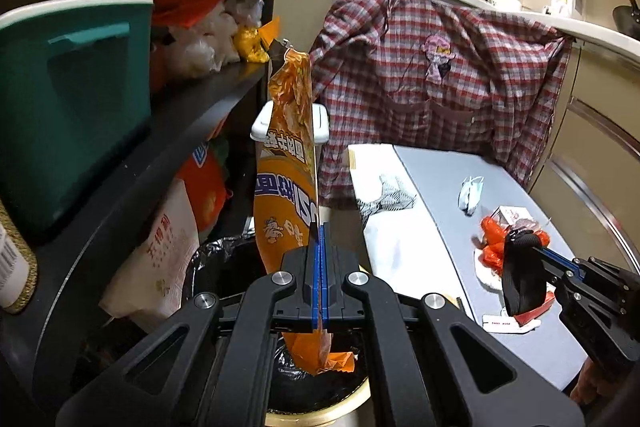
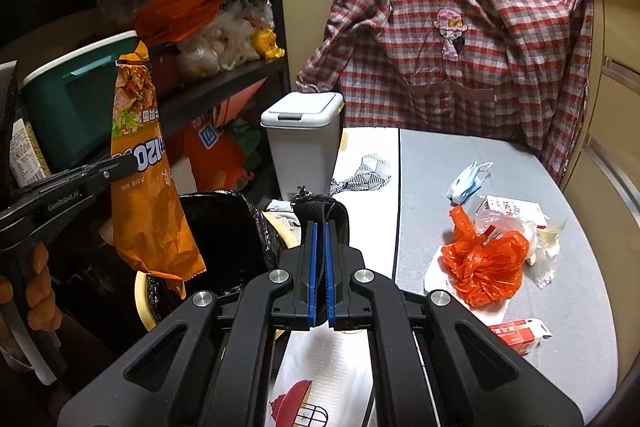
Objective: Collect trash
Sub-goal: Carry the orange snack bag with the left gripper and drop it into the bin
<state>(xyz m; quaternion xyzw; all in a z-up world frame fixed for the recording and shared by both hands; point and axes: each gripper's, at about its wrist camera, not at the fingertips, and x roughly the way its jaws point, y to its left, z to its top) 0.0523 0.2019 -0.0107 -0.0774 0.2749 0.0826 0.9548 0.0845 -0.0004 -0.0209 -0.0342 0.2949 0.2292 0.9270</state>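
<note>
- In the left wrist view, our left gripper (image 1: 320,227) fills the lower centre, its jaws clamped on an orange snack bag (image 1: 286,163) that stands upright through the middle of the frame, its lower end hanging out beneath the jaws.
- Below that bag sits the bin (image 1: 224,267), lined with black film, at the bottom centre; the bag's lower end hangs over its opening.
- The right wrist view shows the same bag (image 2: 148,187) at the left of the frame, hanging from the left gripper (image 2: 132,163), beside the bin (image 2: 224,235).
- Our right gripper (image 2: 320,227) sits in the lower centre of its own view, jaws nearly together and pinching a black strap (image 2: 324,211) that loops over their tips.
- From the left wrist view the right gripper (image 1: 536,247) enters at the right edge, with the strap (image 1: 520,279) hanging from it.
- On the grey table (image 2: 500,163), right of centre, lie a crumpled orange plastic bag (image 2: 484,267), a blue face mask (image 2: 468,179) above it, and a red-and-white box (image 2: 520,335) towards the lower right.
- A white lidded bin (image 2: 300,143) stands at the centre, left of the table.
- A plaid shirt (image 2: 460,55) hangs across the upper right.
- A dark shelf (image 2: 224,83) with a teal tub (image 2: 76,107) occupies the left.
</note>
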